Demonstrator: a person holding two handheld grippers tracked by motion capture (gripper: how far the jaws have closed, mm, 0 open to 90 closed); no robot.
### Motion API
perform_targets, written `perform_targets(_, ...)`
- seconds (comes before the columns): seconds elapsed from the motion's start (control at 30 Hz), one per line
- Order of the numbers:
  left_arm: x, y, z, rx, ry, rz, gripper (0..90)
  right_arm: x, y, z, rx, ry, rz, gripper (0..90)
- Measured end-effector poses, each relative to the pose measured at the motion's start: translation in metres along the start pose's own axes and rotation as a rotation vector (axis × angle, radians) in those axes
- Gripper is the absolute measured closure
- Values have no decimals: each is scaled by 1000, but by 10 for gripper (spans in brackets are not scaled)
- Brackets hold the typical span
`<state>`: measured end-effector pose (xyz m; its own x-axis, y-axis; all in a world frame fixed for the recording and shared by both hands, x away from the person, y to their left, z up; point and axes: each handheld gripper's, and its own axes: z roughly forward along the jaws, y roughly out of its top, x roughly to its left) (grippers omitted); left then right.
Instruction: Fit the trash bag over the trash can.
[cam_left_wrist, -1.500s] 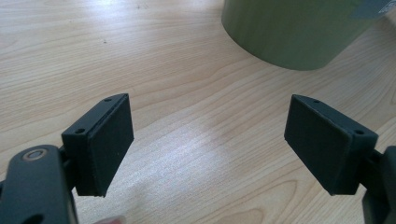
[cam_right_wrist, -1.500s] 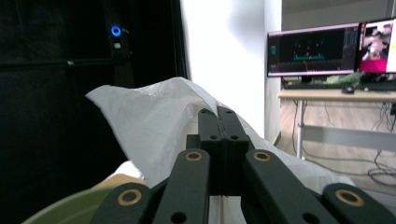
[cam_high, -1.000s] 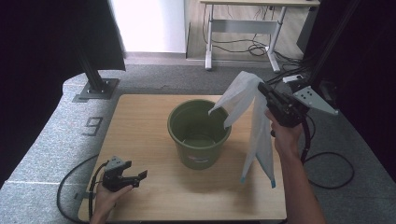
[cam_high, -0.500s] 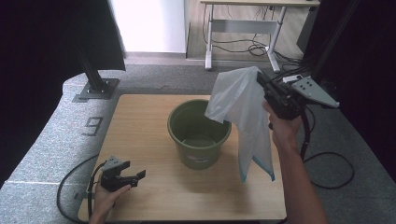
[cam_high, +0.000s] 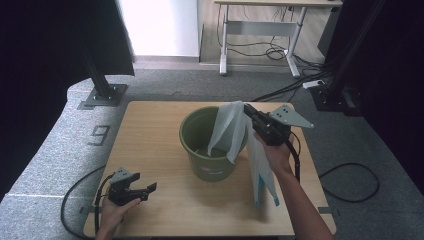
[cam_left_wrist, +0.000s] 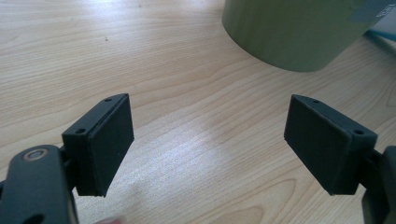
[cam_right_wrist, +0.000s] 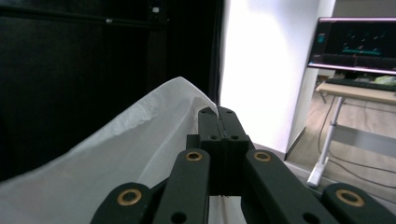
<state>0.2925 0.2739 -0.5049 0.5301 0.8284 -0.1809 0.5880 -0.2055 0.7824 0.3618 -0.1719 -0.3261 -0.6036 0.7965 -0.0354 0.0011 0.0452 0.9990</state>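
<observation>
1. Right claw (cam_high: 246, 108) is clenched on the white bag (cam_high: 231, 127), draped over the green bucket (cam_high: 210, 150) rim on the bench (cam_high: 150, 145).
2. Step in hand, judged: lining the bucket; next, lower the bag inside.
3. Left claw (cam_high: 149, 187) rests released.

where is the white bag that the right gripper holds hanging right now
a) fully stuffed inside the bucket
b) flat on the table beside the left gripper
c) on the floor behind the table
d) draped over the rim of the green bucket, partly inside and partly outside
d: the right gripper pinches the white bag above the green bucket; one part hangs into it, another trails down outside on the right.
</observation>
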Motion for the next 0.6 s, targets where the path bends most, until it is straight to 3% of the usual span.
perform_targets(0.3, -4, 2, 0, -3, -9, 9, 159, 19, -28, 7, 71, 41, -21, 885)
perform_targets(0.6, -19, 14, -7, -29, -31, 42, 166, 18, -47, 11, 121, 33, -22, 885)
